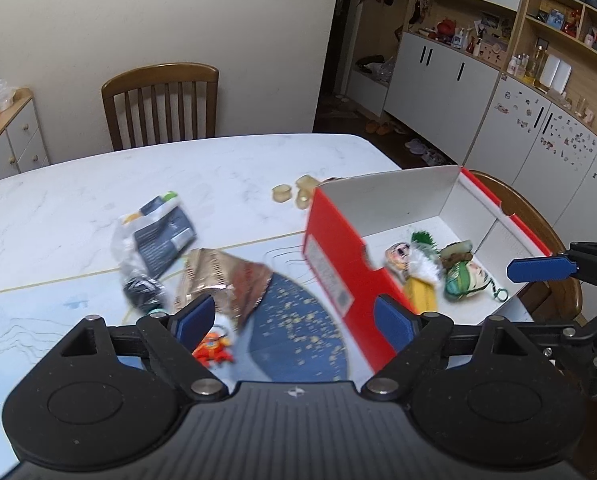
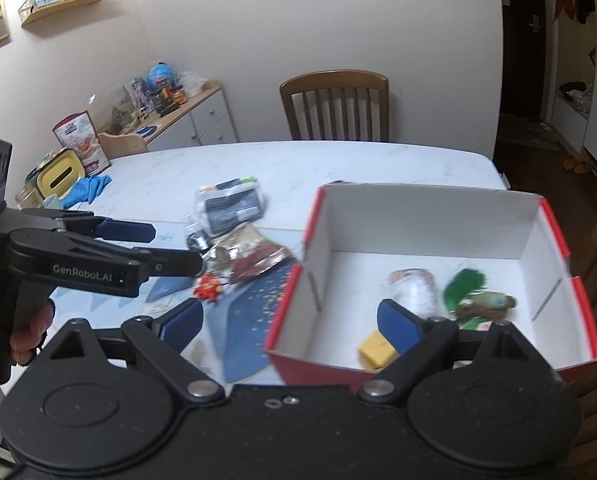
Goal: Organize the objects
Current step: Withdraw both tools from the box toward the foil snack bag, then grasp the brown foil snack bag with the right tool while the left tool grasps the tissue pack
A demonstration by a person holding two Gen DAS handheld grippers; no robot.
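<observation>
A collecting step is judged under way: both the left gripper (image 1: 294,316) and right gripper (image 2: 290,320) are held released, empty. Loose items, among them an orange toy (image 1: 213,350), lie left of the red box (image 2: 430,280); a grasp there is called for next.

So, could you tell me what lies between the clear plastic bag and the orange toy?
The crinkled foil packet lies between the clear plastic bag and the orange toy, clearest in the right wrist view.

Soft, even indoor light, strong fisheye bending at edges, motion blur across the tabletop clutter, faint shadows
</observation>
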